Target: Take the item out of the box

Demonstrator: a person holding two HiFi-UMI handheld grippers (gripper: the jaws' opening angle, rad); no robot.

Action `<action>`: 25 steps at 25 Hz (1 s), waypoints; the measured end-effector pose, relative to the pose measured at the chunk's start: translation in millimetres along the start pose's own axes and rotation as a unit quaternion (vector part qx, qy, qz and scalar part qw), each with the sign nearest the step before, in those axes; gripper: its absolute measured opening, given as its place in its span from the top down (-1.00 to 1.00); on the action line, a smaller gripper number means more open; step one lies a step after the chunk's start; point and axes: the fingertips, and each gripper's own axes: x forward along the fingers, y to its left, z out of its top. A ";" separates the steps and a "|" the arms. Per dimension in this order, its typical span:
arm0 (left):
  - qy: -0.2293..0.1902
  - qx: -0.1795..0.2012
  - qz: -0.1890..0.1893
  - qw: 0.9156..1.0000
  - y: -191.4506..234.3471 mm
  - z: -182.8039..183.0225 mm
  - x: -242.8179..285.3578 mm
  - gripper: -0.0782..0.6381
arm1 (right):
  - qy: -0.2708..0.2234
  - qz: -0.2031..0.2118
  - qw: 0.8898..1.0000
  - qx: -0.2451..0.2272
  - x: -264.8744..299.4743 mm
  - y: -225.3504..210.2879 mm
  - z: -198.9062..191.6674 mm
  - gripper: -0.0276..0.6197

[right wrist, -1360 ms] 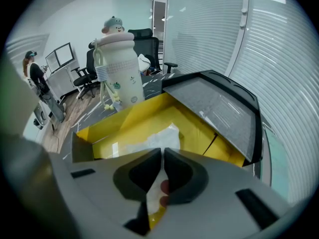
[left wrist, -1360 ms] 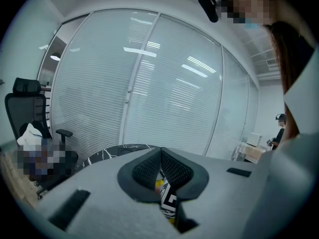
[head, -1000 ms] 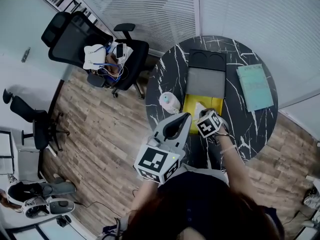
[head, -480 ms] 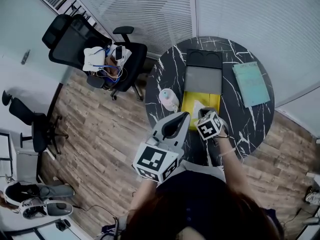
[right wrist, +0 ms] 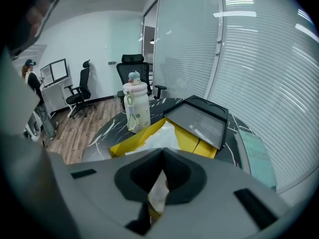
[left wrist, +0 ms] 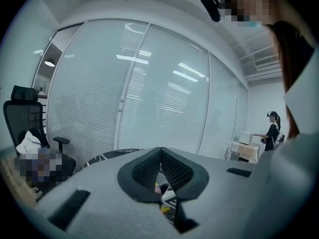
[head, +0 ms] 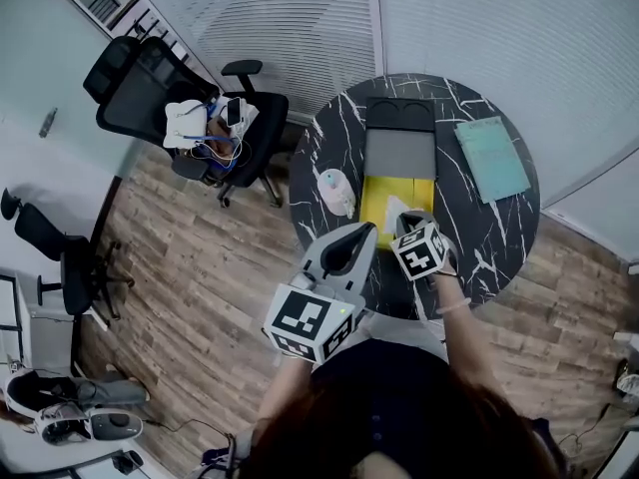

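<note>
An open yellow box (head: 375, 208) lies on the round black marble table (head: 499, 228), its grey lid (head: 399, 153) folded away to the far side. A white wrapped item (head: 395, 208) lies inside the box. My right gripper (head: 407, 224) is at the box's near edge, and its jaws are shut on a fold of the white item (right wrist: 160, 139) above the yellow box (right wrist: 193, 139). My left gripper (head: 363, 231) hovers left of the box near the table edge. Its jaws (left wrist: 160, 151) are shut with nothing in them.
A white bottle (head: 336, 192) stands on the table just left of the box, also seen as the bottle (right wrist: 137, 108). A teal book (head: 492, 158) lies at the table's right. An office chair (head: 190, 108) with clutter stands on the wood floor to the left.
The head view has drifted slightly. Both grippers keep about the same places relative to the box, the right one still shut on the white item.
</note>
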 end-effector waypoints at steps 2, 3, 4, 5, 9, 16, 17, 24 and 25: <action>-0.001 0.002 -0.004 1.000 -2.5 0.1 -4.8 0.71 | -0.006 -0.007 1.000 -0.001 -6.5 1.8 0.6 0.84; -0.002 0.002 -0.006 1.000 -3.8 0.3 -7.4 0.71 | -0.009 -0.010 1.000 0.000 -10.0 2.8 1.1 0.84; -0.003 0.003 -0.008 1.000 -5.1 0.7 -10.2 0.71 | -0.012 -0.014 1.000 0.001 -13.8 3.8 2.0 0.84; -0.004 0.003 -0.011 1.000 -6.3 1.4 -13.1 0.71 | -0.015 -0.018 1.000 0.002 -17.7 5.0 3.2 0.84; -0.005 0.002 -0.018 1.000 -10.7 1.4 -25.0 0.71 | -0.028 -0.027 0.999 0.007 -32.7 10.3 6.8 0.84; -0.013 0.006 -0.023 1.000 -19.5 -1.7 -48.6 0.71 | -0.034 -0.045 0.998 -0.002 -55.3 22.8 2.7 0.84; -0.014 0.006 -0.023 1.000 -21.0 -2.0 -52.5 0.71 | -0.035 -0.048 0.998 -0.004 -58.8 25.5 1.8 0.84; -0.027 0.008 -0.029 0.999 -33.5 -2.7 -82.3 0.71 | -0.051 -0.068 0.996 -0.007 -88.3 44.3 1.5 0.84; -0.029 0.008 -0.030 0.999 -35.6 -3.3 -86.7 0.71 | -0.054 -0.071 0.996 -0.007 -92.6 46.9 1.5 0.84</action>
